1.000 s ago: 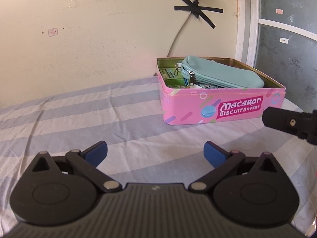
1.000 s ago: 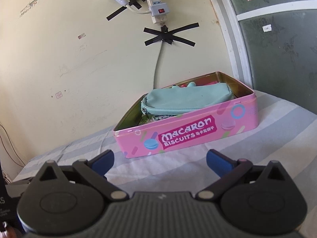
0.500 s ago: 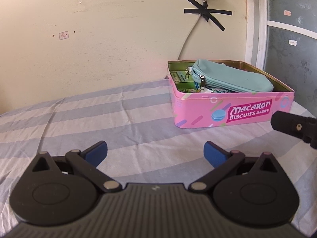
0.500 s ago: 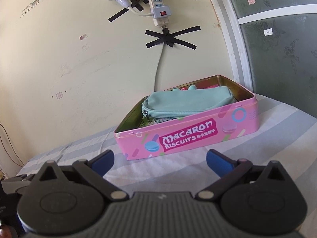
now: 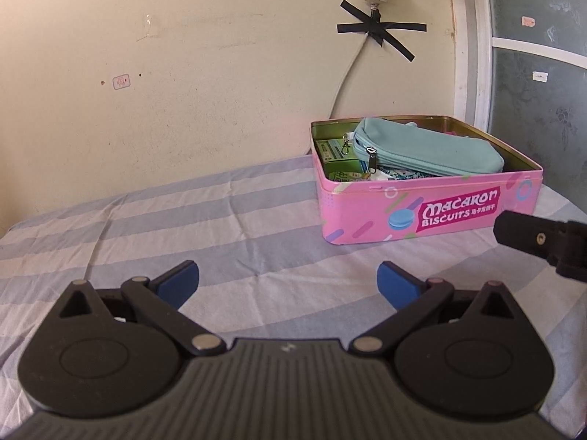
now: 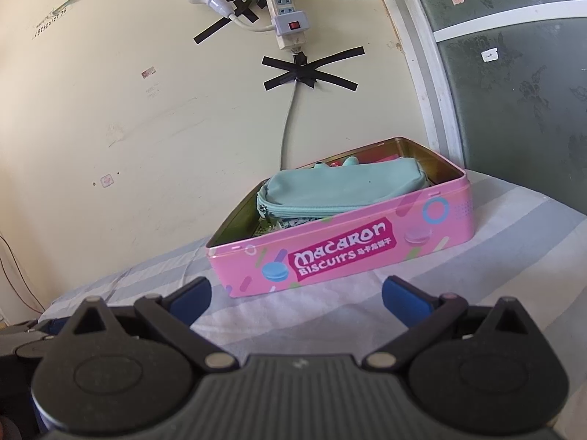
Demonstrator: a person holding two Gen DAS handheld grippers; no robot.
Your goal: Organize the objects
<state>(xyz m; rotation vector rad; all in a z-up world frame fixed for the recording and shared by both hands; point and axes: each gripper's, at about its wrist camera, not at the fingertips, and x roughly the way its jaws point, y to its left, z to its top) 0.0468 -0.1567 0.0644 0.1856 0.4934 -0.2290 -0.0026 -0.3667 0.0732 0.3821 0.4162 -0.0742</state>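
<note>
A pink "Macaron Biscuits" tin (image 5: 433, 209) (image 6: 348, 253) stands lidless on the striped sheet near the wall. Inside lies a teal zip pouch (image 5: 425, 152) (image 6: 341, 190) on top of green packets (image 5: 330, 146) and other small items. My left gripper (image 5: 288, 280) is open and empty, low over the sheet, well short of the tin and to its left. My right gripper (image 6: 295, 295) is open and empty too, just in front of the tin's long side. A black part of the right gripper (image 5: 539, 242) shows at the right edge of the left wrist view.
The blue-and-white striped sheet (image 5: 220, 220) covers the surface up to a cream wall. A power strip (image 6: 286, 11) and cable are taped to the wall above the tin. A frosted glass door (image 6: 513, 91) stands to the right. Part of the left gripper (image 6: 22, 337) shows at the lower left.
Both grippers have drawn back from the tin and tilted up a little, so it looks smaller and more wall shows. Both stay open and empty. The tin has not moved.
</note>
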